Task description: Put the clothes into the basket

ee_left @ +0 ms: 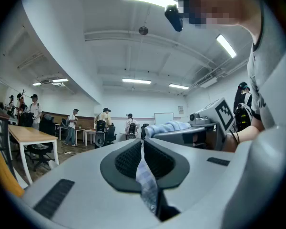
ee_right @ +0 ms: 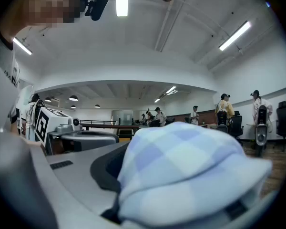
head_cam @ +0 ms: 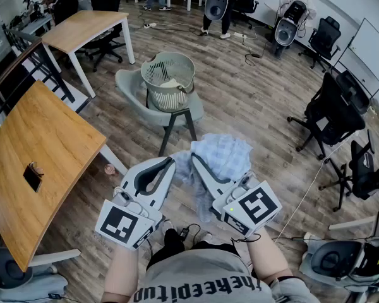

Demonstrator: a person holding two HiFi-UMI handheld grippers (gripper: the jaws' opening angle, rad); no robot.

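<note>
A light blue checked cloth (head_cam: 222,160) hangs between both grippers, held in the air in front of me. My left gripper (head_cam: 172,161) is shut on a thin edge of the cloth (ee_left: 144,175), which shows pinched between its dark pads. My right gripper (head_cam: 194,158) is shut on the cloth (ee_right: 186,171); the fabric bunches over its jaws and hides them in the right gripper view. The grey-green slatted basket (head_cam: 168,81) stands on a chair (head_cam: 131,88) ahead of me, with a pale garment (head_cam: 170,84) lying in it.
A wooden table (head_cam: 38,163) is at my left and a second one (head_cam: 82,30) farther back. Black office chairs (head_cam: 331,115) stand at the right. Cables run over the wood floor (head_cam: 240,93). Several people stand at the far end of the room.
</note>
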